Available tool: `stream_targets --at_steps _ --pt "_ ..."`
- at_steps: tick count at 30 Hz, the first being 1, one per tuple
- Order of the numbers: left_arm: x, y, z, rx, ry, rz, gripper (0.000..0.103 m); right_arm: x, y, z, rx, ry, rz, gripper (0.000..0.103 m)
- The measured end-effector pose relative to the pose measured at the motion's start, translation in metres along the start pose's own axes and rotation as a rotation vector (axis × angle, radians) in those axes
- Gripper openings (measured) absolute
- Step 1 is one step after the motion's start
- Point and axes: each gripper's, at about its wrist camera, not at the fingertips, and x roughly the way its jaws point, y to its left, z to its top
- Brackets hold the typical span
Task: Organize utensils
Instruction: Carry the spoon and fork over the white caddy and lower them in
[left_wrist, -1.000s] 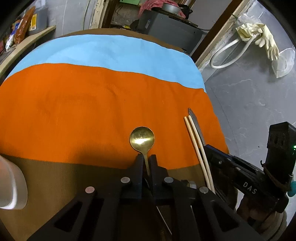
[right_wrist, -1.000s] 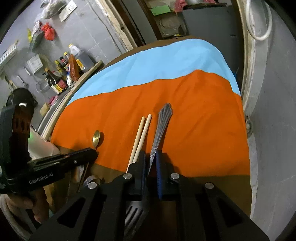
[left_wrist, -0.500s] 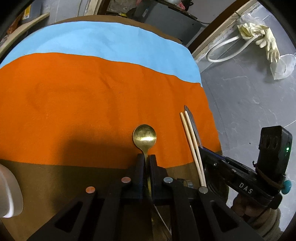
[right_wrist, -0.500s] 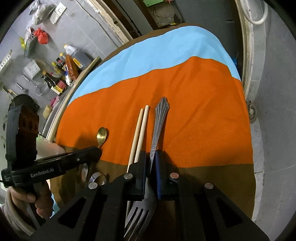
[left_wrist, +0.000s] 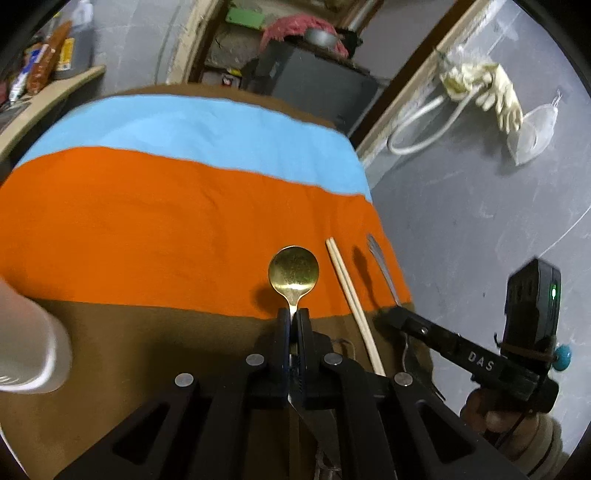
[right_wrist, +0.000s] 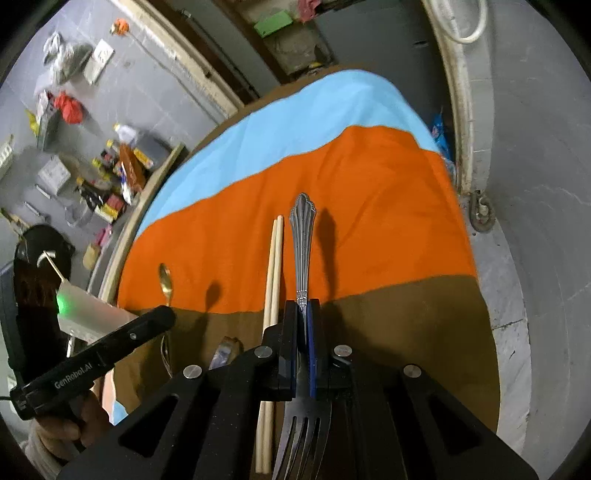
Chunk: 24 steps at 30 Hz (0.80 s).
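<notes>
The left tongs (left_wrist: 293, 314) were pressed together on the neck of a gold spoon (left_wrist: 293, 272), its bowl pointing away over the orange band of the striped cloth (left_wrist: 147, 221) that covered the desk. The right tongs (right_wrist: 303, 308) pinched a silver fork (right_wrist: 303, 236) near the base of its ornate handle, the tines hanging back under the tool. A pair of pale wooden chopsticks (right_wrist: 275, 266) lay on the cloth between the two, just beside the fork and close to the right tongs. A white object (left_wrist: 26, 347), blurred, stood at the left edge of the desk.

Compared with a second earlier, the spoon had come closer to the chopsticks, and the fork, which then lay almost against them, now showed a gap and a shadow apart from it. The right jaws had just closed a little more on the fork.

The desk edge was near on the right of the fork; the far orange and blue bands were bare.
</notes>
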Motion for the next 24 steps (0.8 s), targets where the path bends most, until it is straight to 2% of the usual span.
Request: stream_targets --at_steps 5,12,15,24 --pt "-0.028 0.006 0.006 0.003 -0.103 0.002 0.004 -0.026 0.007 -0.002 0.001 -0.11 0.003 0.005" --pt "-0.058 0.008 0.012 0.029 -0.185 0.003 0.004 -0.052 0.032 0.001 -0.014 -0.228 0.033 0.005" --pt "-0.072 0.009 0.014 0.048 -0.223 -0.003 0.004 -0.061 0.045 0.002 -0.02 -0.261 0.053 0.005" --pt "-0.095 0.019 0.02 0.057 -0.274 -0.024 0.004 -0.076 0.077 0.007 -0.047 -0.329 0.097 0.005"
